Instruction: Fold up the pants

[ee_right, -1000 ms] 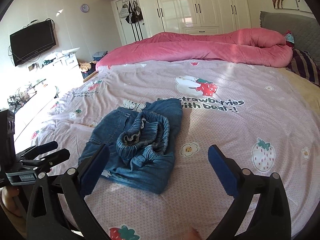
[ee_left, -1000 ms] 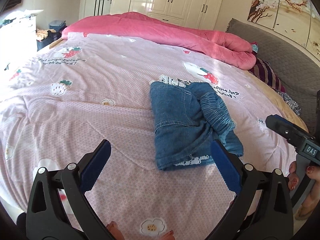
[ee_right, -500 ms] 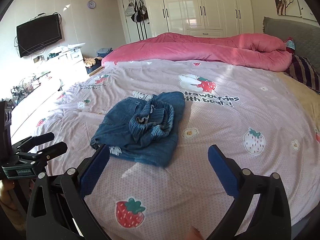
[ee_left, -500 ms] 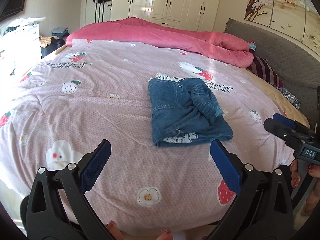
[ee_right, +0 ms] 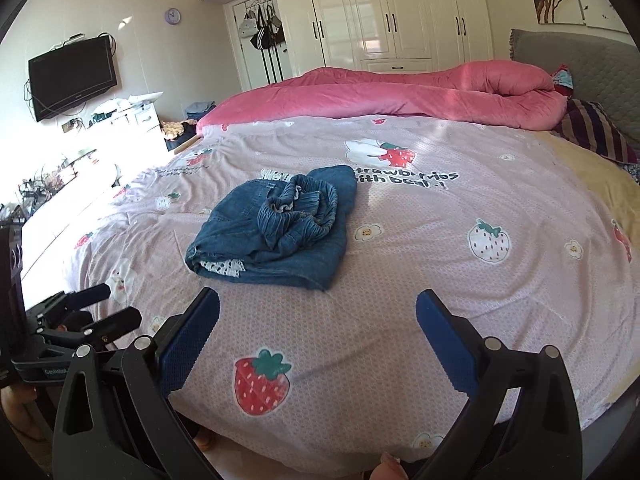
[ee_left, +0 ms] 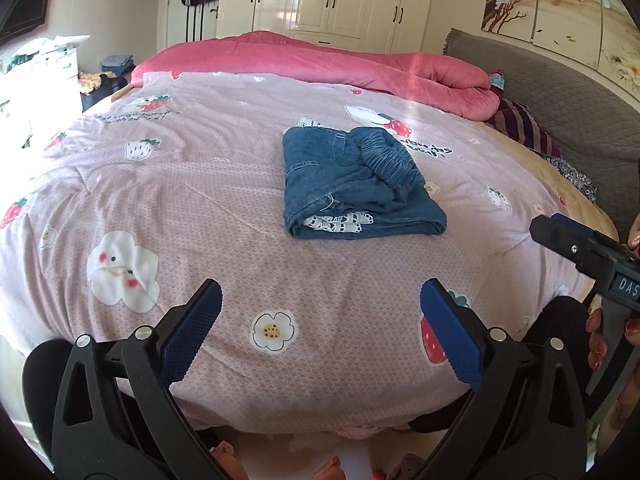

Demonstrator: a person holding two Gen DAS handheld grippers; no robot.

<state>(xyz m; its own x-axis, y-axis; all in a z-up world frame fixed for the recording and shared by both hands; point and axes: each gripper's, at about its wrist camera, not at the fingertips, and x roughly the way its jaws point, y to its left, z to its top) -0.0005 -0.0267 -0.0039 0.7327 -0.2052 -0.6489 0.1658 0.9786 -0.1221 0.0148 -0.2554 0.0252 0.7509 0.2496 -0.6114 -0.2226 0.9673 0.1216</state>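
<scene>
Blue denim pants lie folded into a compact bundle on the pink strawberry bedspread, with the elastic waistband on top and white lace trim at the near edge. They also show in the right wrist view. My left gripper is open and empty, held back over the bed's near edge, well short of the pants. My right gripper is open and empty, also back from the pants. The right gripper shows at the right edge of the left wrist view; the left gripper shows at the left of the right wrist view.
A rolled pink duvet lies along the far side of the bed. A grey headboard and striped pillow are at the right. White wardrobes, a wall TV and a cluttered dresser stand beyond.
Both grippers have pulled back from the pants toward the bed's near edge, staying open. The folded pants have not moved on the bedspread.
</scene>
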